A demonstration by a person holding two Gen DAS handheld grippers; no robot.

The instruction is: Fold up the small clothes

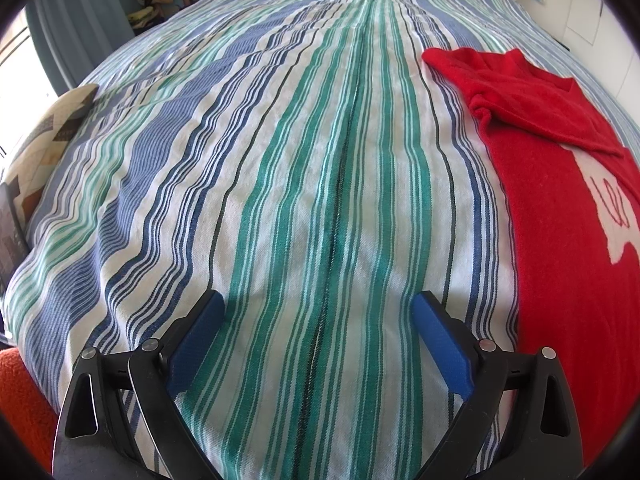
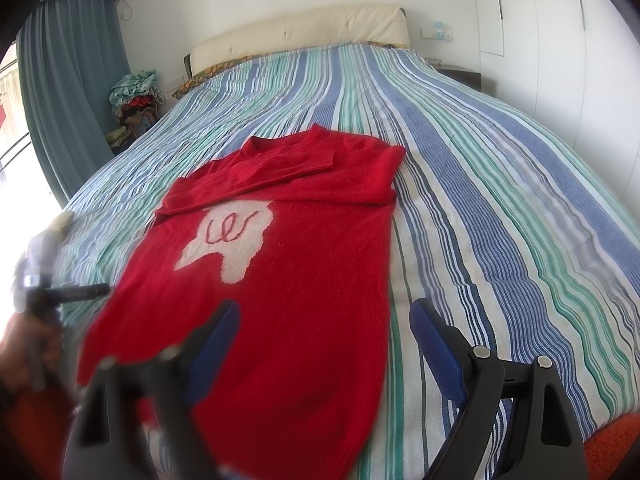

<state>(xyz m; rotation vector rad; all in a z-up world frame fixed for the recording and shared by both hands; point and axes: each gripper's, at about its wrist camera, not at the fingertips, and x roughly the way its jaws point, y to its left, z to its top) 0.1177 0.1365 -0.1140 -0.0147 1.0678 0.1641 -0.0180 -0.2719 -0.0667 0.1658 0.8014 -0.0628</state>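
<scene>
A red sweater [image 2: 304, 272] with a white patch and red script lies flat on the striped bedspread [image 2: 500, 208], both sleeves folded across its chest. In the left wrist view the red sweater [image 1: 560, 184] lies at the right edge. My left gripper [image 1: 318, 308] hovers open above bare striped cover, left of the sweater, nothing between its blue pads [image 1: 440, 344]. My right gripper [image 2: 326, 320] is open above the sweater's lower hem, its left finger over the cloth and its right finger [image 2: 436, 348] over the bedspread. The left gripper's handle and a hand [image 2: 28, 344] show at the left edge.
A cream headboard [image 2: 304, 28] closes the far end of the bed. A heap of clothes [image 2: 136, 96] sits by the grey curtain [image 2: 72, 80] on the left. A patterned pillow [image 1: 44, 148] lies at the bed's left edge. White wardrobe doors [image 2: 552, 40] stand to the right.
</scene>
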